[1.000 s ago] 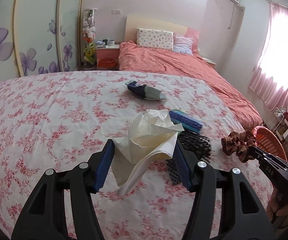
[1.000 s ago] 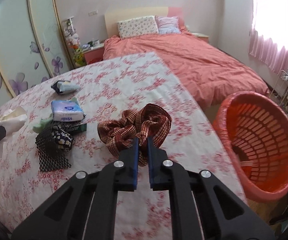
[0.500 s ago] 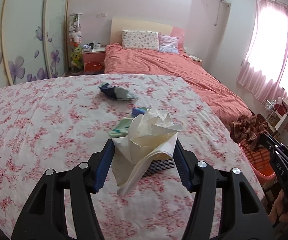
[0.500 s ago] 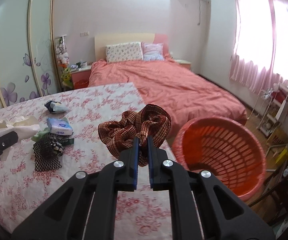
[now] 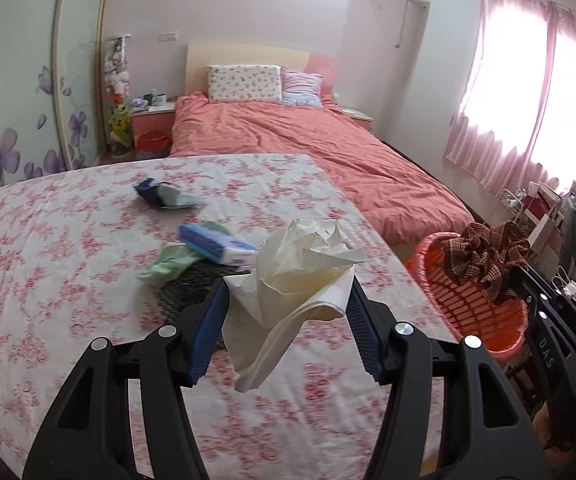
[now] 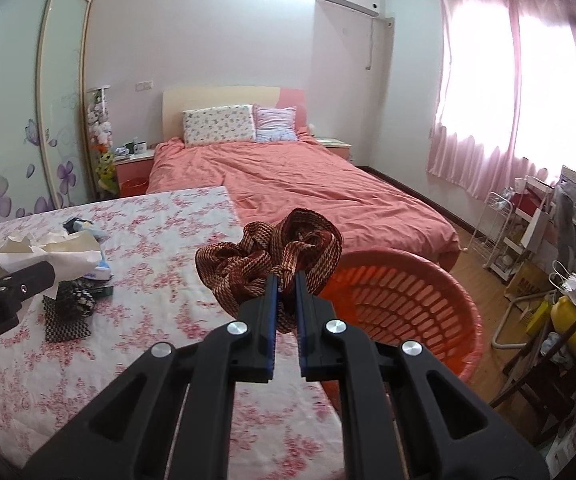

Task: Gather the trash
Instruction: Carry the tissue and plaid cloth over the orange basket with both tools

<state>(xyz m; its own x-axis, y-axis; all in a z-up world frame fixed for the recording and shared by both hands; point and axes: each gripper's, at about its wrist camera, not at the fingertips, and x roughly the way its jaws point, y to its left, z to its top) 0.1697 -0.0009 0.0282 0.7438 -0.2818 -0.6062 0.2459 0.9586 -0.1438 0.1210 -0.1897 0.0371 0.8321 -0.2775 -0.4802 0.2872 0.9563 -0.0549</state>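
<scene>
While I am carrying one piece of trash in each hand, my left fingers (image 5: 286, 320) are standing about half open yet clamped on a crumpled wad of paper (image 5: 301, 276), which is sitting low in the middle of the left wrist view above the flowered counter (image 5: 68, 280). My right fingers (image 6: 286, 312) are pinched almost fully together on a brown woven scrunchie (image 6: 272, 256), and in the right wrist view it is hanging at centre frame, just over the near left rim of the orange basket (image 6: 415, 300) that is standing on the floor off the counter's right edge. I am judging this to be the carry-and-drop step, with the scrunchie nearly in place and the paper lagging behind it on the counter side.

For the next move I am needing to bring the scrunchie a little further right, clear over the basket's mouth, and only then let my right fingers part. The paper is calling for the same path afterwards, and being light and loose it may drift as it falls.

Left behind in the left part of both views are a tissue pack (image 5: 216, 246), a black mesh piece (image 6: 66, 316) and a dark wrapper (image 5: 164, 196).
</scene>
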